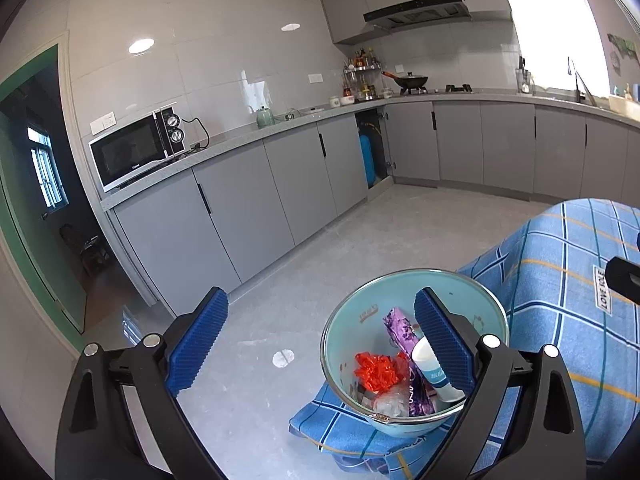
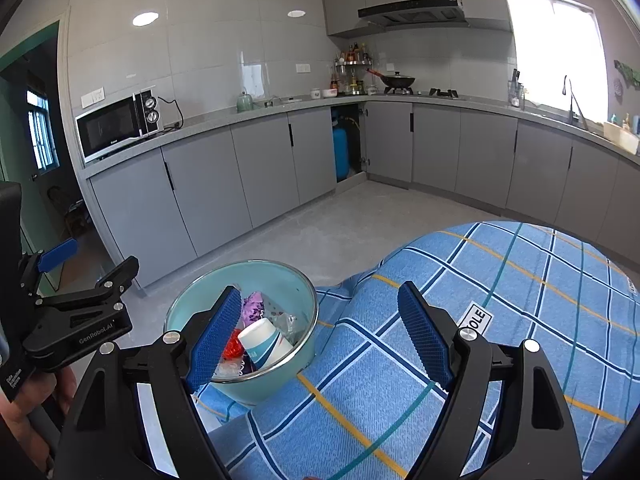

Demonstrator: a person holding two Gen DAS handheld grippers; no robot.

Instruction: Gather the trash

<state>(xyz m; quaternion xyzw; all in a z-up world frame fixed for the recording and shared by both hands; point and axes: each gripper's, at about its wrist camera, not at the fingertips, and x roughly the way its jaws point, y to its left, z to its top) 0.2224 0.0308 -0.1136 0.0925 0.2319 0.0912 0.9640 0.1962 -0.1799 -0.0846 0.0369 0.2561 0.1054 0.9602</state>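
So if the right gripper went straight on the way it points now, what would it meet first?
Probably the blue checked cloth: it fills the gap between the open right gripper fingers. The pale blue trash bucket lies left of that line. Depth is hard to judge.

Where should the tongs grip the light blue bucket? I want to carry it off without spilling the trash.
Grip the bucket's rim from above, one finger inside and one outside. The wall is thin, the mouth faces upward, and the far rim is free of the trash piled inside.

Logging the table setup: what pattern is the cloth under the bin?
Blue plaid with white, navy and yellow lines on the cloth, clearest in the right wrist view.
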